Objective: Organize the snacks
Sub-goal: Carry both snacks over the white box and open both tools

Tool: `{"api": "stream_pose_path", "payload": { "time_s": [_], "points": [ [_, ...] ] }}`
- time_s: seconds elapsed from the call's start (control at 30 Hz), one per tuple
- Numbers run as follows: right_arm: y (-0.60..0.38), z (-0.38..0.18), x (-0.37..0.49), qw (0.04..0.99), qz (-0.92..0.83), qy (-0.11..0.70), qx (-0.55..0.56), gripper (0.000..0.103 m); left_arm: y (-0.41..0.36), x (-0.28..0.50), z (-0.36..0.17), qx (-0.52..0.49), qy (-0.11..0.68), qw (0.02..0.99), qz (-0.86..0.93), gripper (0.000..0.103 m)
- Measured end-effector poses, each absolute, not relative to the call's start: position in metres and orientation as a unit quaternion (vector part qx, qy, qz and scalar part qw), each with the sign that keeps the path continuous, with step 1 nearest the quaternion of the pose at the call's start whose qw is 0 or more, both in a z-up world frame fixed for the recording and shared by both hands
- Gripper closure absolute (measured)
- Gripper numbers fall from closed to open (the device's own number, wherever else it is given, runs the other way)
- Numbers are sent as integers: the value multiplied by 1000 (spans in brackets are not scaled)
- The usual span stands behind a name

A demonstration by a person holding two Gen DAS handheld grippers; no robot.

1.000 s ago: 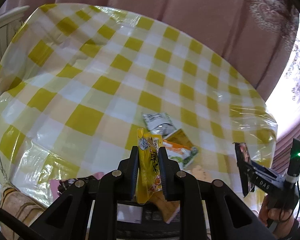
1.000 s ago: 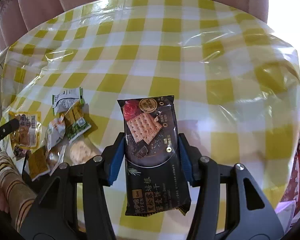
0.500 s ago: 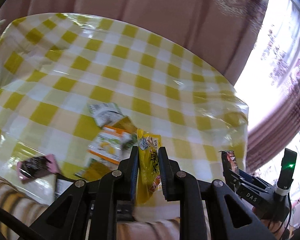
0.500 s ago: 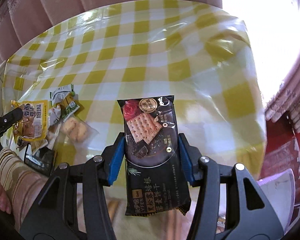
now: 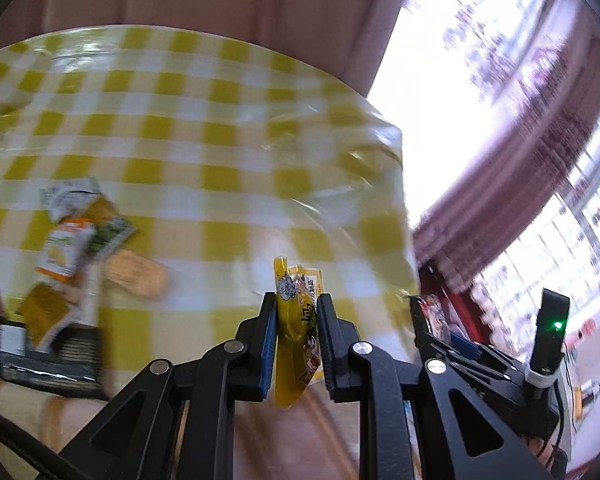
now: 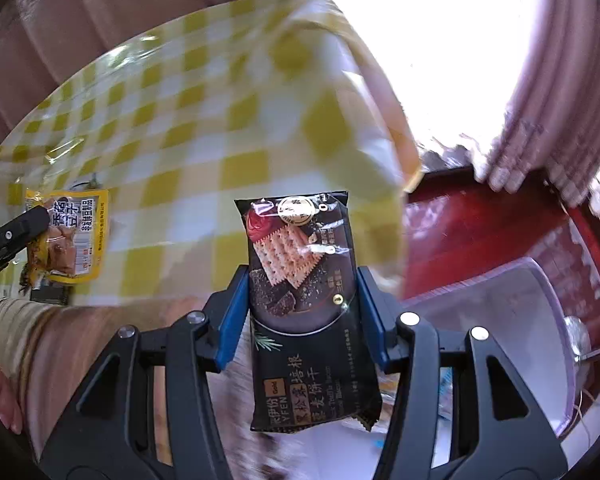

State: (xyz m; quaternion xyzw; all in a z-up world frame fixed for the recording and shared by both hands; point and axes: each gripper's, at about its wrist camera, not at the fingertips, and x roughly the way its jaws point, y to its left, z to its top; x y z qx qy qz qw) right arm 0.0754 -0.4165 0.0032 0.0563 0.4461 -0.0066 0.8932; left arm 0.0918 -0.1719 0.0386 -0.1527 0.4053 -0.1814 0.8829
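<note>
Left gripper [image 5: 297,316] pinches a glossy yellow pouch [image 5: 296,320] edge-on; right gripper [image 6: 300,280] clamps a flat dark cracker pack [image 6: 304,280]. Checked cloth [image 5: 220,152] blurred, probably plastic-covered.

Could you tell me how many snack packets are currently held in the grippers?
2: a yellow packet in the left gripper, and a black cracker packet in the right gripper.

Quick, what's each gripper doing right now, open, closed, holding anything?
Left gripper: closed on a yellow snack packet, held edge-on.
Right gripper: closed on a dark cracker packet, label facing the camera.
</note>
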Motion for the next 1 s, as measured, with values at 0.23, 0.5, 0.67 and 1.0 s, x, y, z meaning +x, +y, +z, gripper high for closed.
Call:
{"api": "stream_pose_path", "payload": {
  "time_s": [0.23,0.5,0.67,1.0],
  "points": [
    [-465,-10,53,883,-47,460,81,48,-239,83,34,-119,433,859,-248,83],
    [-504,-30,32,866,-77,485,99,48,-302,73,19,-78,482,815,-312,83],
    [-516,-37,24,859,-84,494,110,47,-328,67,5,-54,517,786,-334,82],
    [-518,-35,24,859,-86,491,115,43,-325,68,-4,-60,539,774,-326,62]
  ]
}}
